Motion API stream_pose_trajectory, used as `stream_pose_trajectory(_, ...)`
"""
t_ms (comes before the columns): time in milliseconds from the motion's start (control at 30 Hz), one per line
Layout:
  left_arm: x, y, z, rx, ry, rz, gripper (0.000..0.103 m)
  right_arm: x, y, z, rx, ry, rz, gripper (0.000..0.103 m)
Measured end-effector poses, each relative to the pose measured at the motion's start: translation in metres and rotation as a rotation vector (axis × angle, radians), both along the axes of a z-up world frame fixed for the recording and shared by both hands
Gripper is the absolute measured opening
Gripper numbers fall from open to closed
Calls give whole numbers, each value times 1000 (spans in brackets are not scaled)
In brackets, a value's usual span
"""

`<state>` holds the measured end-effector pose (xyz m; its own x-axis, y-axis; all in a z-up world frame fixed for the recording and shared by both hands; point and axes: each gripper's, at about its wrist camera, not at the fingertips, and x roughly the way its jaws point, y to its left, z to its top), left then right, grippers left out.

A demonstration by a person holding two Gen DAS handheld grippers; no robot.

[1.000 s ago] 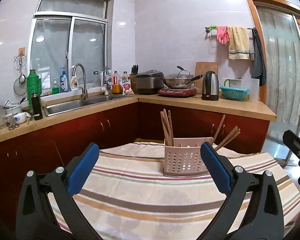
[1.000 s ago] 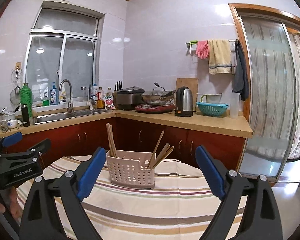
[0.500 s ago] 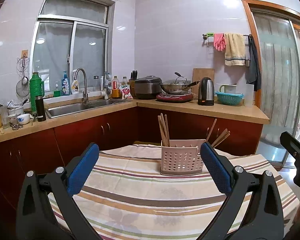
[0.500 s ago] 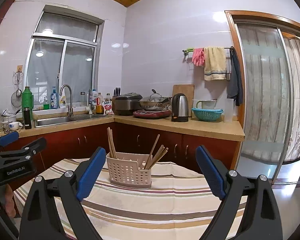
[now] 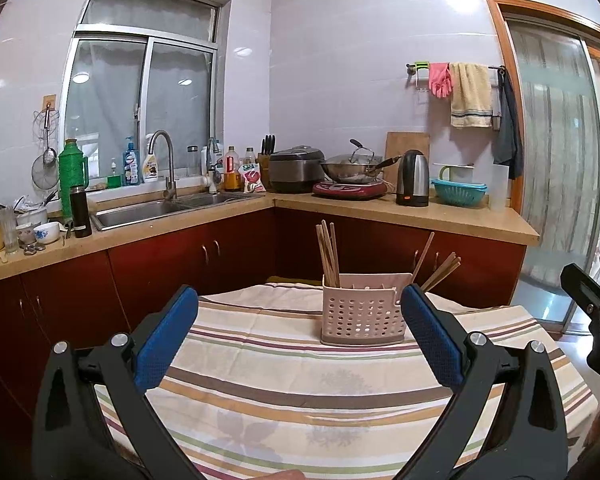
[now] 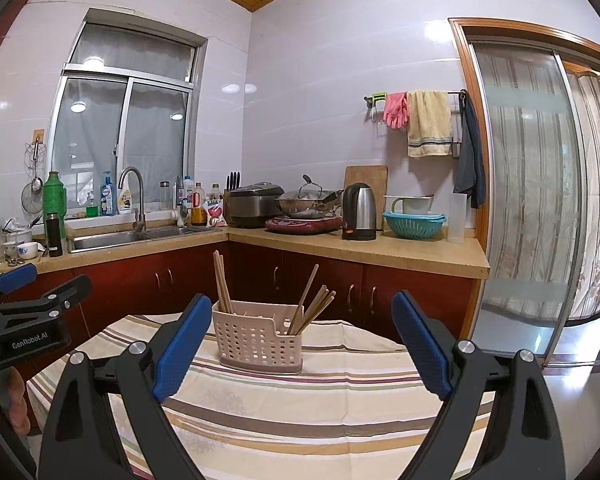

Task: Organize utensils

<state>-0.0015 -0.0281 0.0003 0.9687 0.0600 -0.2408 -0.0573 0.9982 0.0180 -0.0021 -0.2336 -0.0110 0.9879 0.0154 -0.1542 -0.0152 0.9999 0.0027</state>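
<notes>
Two chopstick bunches [image 6: 224, 282] [image 6: 312, 308] stand in one holder [image 6: 256, 338], grippers [image 5: 298, 338] [image 6: 302, 344] spread

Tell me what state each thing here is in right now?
Left gripper: open, empty.
Right gripper: open, empty.
Utensil basket: upright on the striped tablecloth.
Chopsticks: standing in the basket, in two groups.
Kettle: lid shut.
Wok: on the cooker.

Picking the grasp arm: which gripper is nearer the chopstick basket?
Roughly level; right perhaps slightly nearer. Right gripper is open, basket just beyond its left finger. Left gripper is open, basket just beyond its right finger. Neither touches it.
</notes>
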Motion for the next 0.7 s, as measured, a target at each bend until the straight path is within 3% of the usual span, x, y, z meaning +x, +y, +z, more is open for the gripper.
stream_pose_trajectory(700,7,7,-7,-13,19,-22,99,2,0,-8,-7,27,5,89)
